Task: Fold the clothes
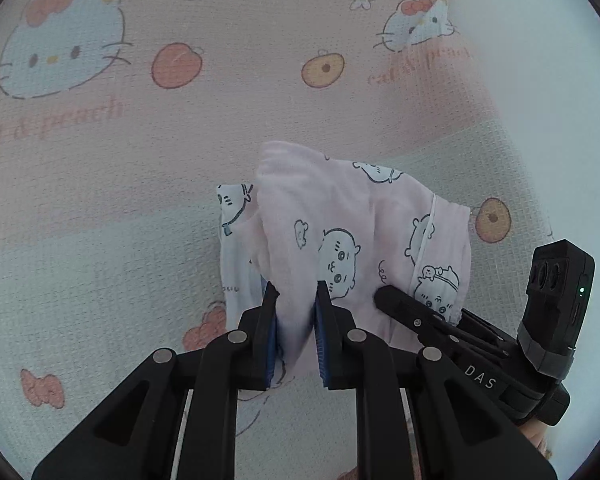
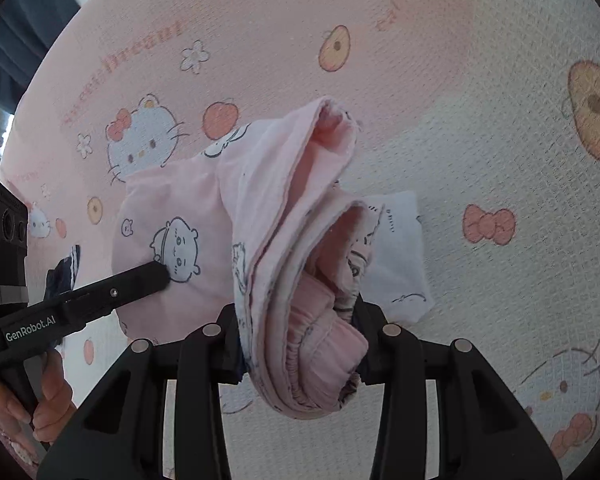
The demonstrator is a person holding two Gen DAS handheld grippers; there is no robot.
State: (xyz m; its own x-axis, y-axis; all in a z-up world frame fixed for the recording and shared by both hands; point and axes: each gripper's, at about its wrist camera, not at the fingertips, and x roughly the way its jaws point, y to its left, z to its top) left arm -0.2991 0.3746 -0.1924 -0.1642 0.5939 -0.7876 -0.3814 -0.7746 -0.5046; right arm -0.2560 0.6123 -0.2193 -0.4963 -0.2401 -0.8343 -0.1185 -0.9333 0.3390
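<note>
A small pink garment (image 1: 340,240) printed with white cartoon animals hangs bunched between both grippers above the bed. My left gripper (image 1: 296,300) is shut on one folded edge of it. My right gripper (image 2: 300,312) is shut on a thick bundle of the same garment (image 2: 300,240), with its elastic waistband hanging below the fingers. Each gripper shows in the other's view: the right one (image 1: 384,296) from the left wrist and the left one (image 2: 156,276) from the right wrist, both touching the cloth. A white lining part (image 2: 400,248) hangs on the far side.
A pink and white Hello Kitty bedsheet (image 1: 140,160) fills the background under the garment, also in the right wrist view (image 2: 480,140). A white wall (image 1: 540,80) lies at the right. Dark fabric (image 2: 28,20) shows past the bed's far left edge.
</note>
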